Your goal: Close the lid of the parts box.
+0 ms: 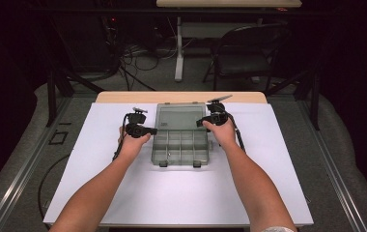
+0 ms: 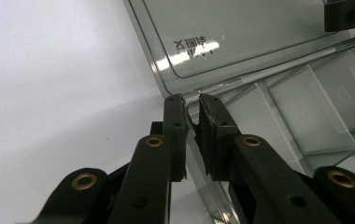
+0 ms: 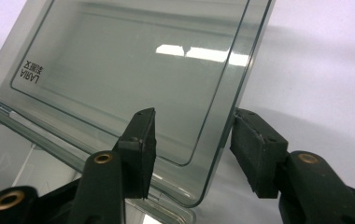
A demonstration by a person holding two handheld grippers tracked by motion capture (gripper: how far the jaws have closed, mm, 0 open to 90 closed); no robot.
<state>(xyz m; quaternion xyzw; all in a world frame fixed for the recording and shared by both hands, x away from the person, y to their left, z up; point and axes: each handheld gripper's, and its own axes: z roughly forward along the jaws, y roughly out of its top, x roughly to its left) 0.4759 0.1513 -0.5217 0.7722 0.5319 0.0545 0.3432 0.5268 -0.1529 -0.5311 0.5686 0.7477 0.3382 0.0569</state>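
Note:
A smoky clear organiser box (image 1: 179, 145) with several compartments lies open at the middle of the white table, its lid (image 1: 180, 117) tilted up at the back. My left gripper (image 1: 145, 130) (image 2: 192, 100) is shut on the box's left wall (image 2: 195, 140) near the hinge corner. My right gripper (image 1: 203, 122) (image 3: 194, 123) stands open astride the right edge of the lid (image 3: 129, 70). One pad (image 3: 140, 140) is over the lid's face. The other pad (image 3: 255, 144) is outside the edge, with a gap showing.
The white table top (image 1: 123, 193) spreads around the box, its wooden far edge (image 1: 181, 96) behind the lid. A folding chair (image 1: 242, 55) and floor cables (image 1: 138, 58) lie beyond the table. Both forearms come in from the bottom.

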